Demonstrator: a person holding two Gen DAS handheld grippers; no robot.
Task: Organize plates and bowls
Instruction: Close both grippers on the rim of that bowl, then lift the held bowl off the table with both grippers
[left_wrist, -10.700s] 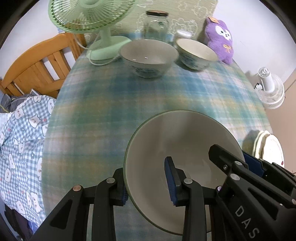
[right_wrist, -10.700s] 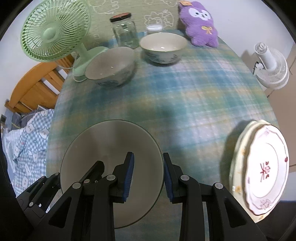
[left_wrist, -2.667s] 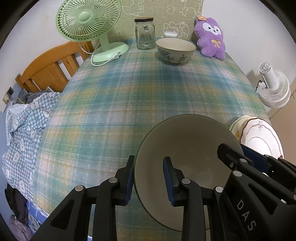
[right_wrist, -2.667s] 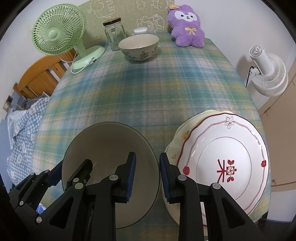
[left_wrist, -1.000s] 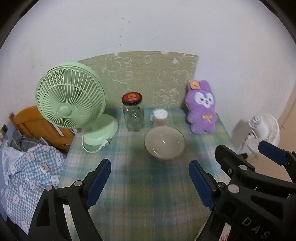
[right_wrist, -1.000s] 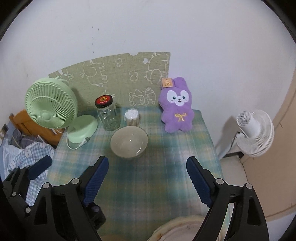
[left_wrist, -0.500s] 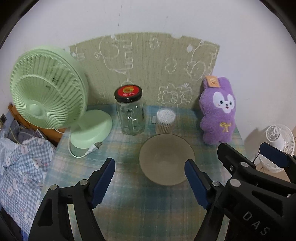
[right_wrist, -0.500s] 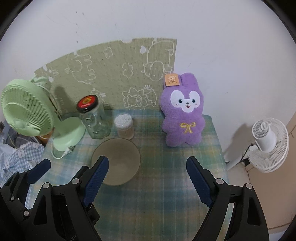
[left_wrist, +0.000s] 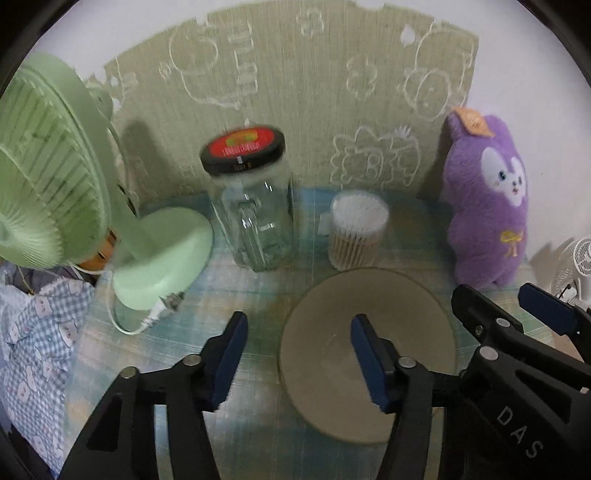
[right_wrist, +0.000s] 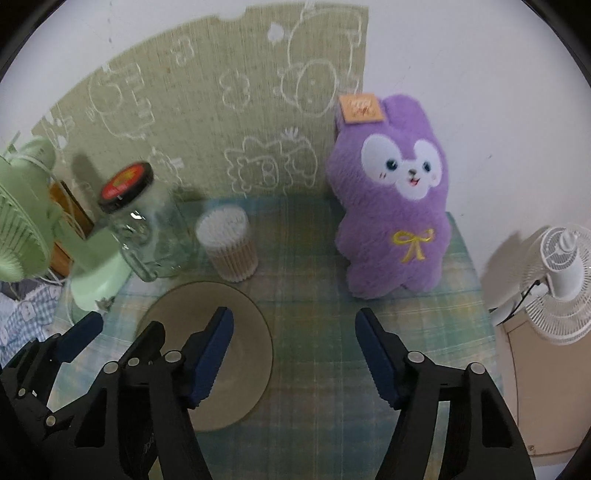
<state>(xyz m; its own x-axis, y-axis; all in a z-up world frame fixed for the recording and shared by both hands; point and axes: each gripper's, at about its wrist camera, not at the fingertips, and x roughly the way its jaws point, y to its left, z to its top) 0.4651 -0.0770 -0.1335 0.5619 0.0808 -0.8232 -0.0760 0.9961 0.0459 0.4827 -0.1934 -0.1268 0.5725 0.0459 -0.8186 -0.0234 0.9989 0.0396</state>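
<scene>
Both tools are set to pick up the last bowl (left_wrist: 367, 354), which sits on the plaid-covered bench (right_wrist: 314, 295) just in front of the cotton-swab tub (left_wrist: 358, 229) and near the glass jar (left_wrist: 251, 221). The left hand-held gripper (left_wrist: 295, 354) straddles the bowl's left rim, its jaws closing but not yet pressing. The right hand-held gripper (right_wrist: 293, 354) is also closing, with the rim between its jaws. Next, both need to settle lower and pinch the rim squarely before lifting.
</scene>
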